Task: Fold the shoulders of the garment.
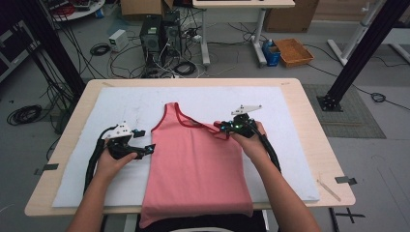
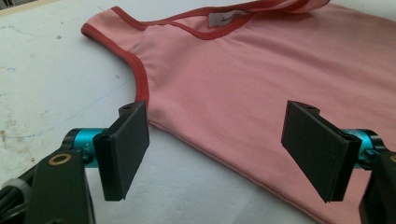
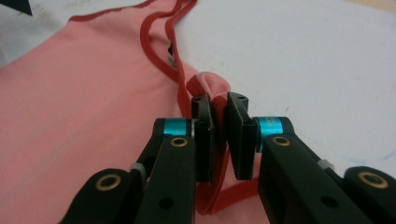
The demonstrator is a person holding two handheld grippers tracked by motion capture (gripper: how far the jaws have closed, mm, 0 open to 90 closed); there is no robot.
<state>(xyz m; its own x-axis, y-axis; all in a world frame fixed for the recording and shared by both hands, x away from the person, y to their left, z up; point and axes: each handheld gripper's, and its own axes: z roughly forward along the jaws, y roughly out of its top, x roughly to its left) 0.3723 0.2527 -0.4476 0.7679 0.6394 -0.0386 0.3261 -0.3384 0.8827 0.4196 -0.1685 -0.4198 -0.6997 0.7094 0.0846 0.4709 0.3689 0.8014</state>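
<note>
A pink tank top with dark red trim lies flat on the white mat, its hem hanging over the table's near edge. My right gripper is at the top's right shoulder. In the right gripper view the jaws of that gripper are shut on the bunched right strap, and red trim loops under them. My left gripper rests by the top's left side, below the armhole. Its jaws stand wide open over the side seam of the top, and nothing is held.
The mat covers most of a wooden table. A stick and a tape strip lie at its right front corner. On the floor behind are computer towers, cables and an orange tray. Black frame posts stand at both sides.
</note>
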